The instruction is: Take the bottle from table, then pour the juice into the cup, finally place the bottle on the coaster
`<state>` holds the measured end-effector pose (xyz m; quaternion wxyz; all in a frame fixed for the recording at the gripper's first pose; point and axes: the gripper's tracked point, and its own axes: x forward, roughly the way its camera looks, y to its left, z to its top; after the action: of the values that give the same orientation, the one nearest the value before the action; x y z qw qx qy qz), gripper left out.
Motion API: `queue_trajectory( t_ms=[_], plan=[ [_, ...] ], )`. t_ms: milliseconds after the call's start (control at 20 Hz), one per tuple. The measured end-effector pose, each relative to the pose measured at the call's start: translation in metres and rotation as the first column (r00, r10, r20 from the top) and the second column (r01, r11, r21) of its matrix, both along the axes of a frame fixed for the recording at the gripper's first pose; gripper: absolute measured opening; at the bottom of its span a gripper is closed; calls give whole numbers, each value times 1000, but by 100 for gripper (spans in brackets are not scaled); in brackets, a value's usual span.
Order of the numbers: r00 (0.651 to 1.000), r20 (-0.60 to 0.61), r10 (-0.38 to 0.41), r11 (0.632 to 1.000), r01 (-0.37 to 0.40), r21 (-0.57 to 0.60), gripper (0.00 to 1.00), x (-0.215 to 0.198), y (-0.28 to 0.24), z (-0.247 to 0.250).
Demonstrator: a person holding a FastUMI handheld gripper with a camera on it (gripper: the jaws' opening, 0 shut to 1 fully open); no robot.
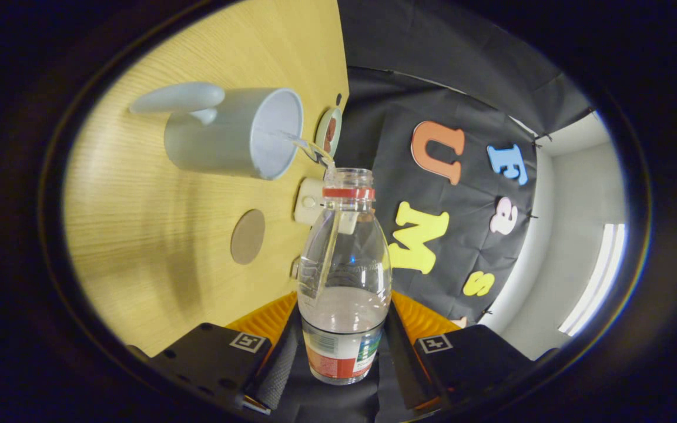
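Observation:
My gripper [341, 346] is shut on a clear plastic bottle [344, 276], one finger pressing on each side of its labelled lower body. The bottle has a red neck ring and no cap, and it is tipped over sideways relative to the wooden table [150, 235]. A thin stream of clear liquid [309, 150] runs from its mouth into the pale grey cup [233, 132], which has a long handle. The cup stands just beyond the bottle's mouth. A round brown coaster [248, 236] lies flat on the table beside the bottle's shoulder, nearer to me than the cup.
A small white box-like device [310, 201] sits on the table behind the bottle's neck. A small round dish [328, 130] with a dark inside stands past the cup near the table's far edge. Beyond that edge hangs the black booth cloth.

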<state>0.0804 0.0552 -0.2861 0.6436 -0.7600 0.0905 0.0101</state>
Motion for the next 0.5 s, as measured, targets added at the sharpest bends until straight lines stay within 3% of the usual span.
queue_trajectory(
  t_ms=[500],
  plan=[
    [1000, -4, -4, 1000, 4, -24, 79, -1, -1, -1]
  ],
)
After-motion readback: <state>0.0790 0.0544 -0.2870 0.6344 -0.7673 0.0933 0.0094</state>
